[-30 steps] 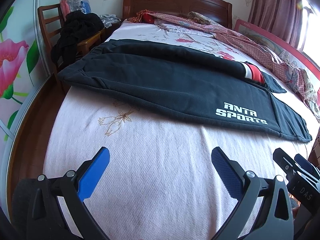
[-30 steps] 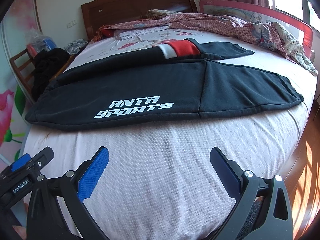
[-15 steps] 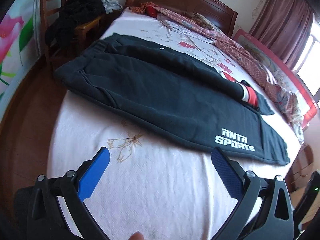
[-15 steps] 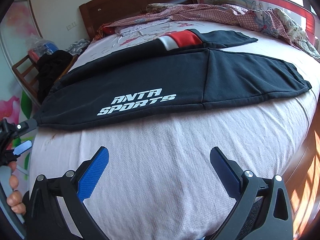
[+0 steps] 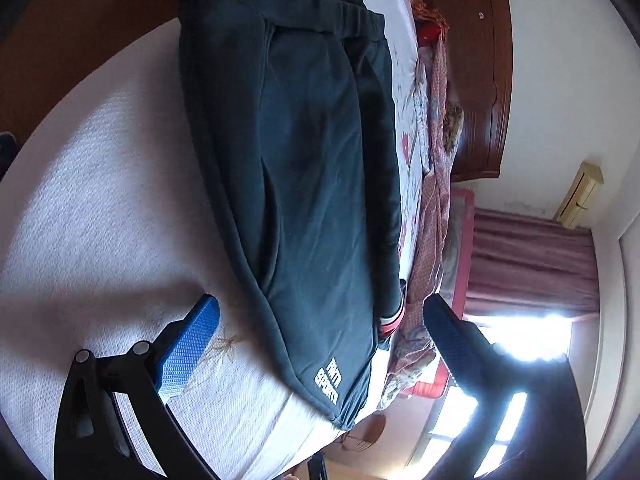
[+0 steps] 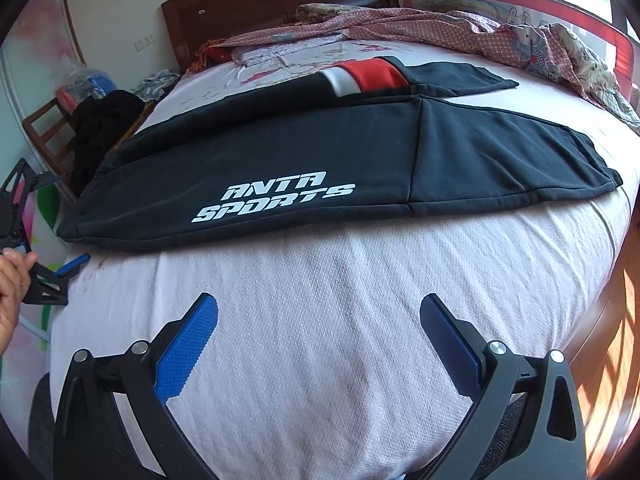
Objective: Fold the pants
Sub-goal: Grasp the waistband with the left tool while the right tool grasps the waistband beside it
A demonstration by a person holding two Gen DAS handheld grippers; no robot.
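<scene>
Black pants (image 6: 320,160) lie flat, lengthwise across the bed (image 6: 340,300), one leg laid over the other. White "ANTA SPORTS" print (image 6: 274,202) faces up on the near leg; a red-and-white band (image 6: 364,76) shows on the far leg. Waistband end is toward the chair side, cuffs toward the window side.

Right gripper (image 6: 319,336): jaws wide apart, nothing between them, hovering over bare pink bedspread just short of the pants' near edge.

Left gripper (image 5: 320,344): rolled sideways, jaws apart, nothing gripped. One blue pad (image 5: 188,348) is over the bedspread, the other dark against the window glare; the pants' near edge runs between them in the left wrist view. Contact with the cloth can't be told.

In the right wrist view the left gripper (image 6: 48,232) sits at the bed's left edge near the waistband corner, with the left hand (image 6: 12,288) on it.

Further out: wooden headboard (image 6: 272,4), checked quilt (image 6: 460,28) bunched along the far side, chair (image 6: 44,128) piled with dark clothes.
</scene>
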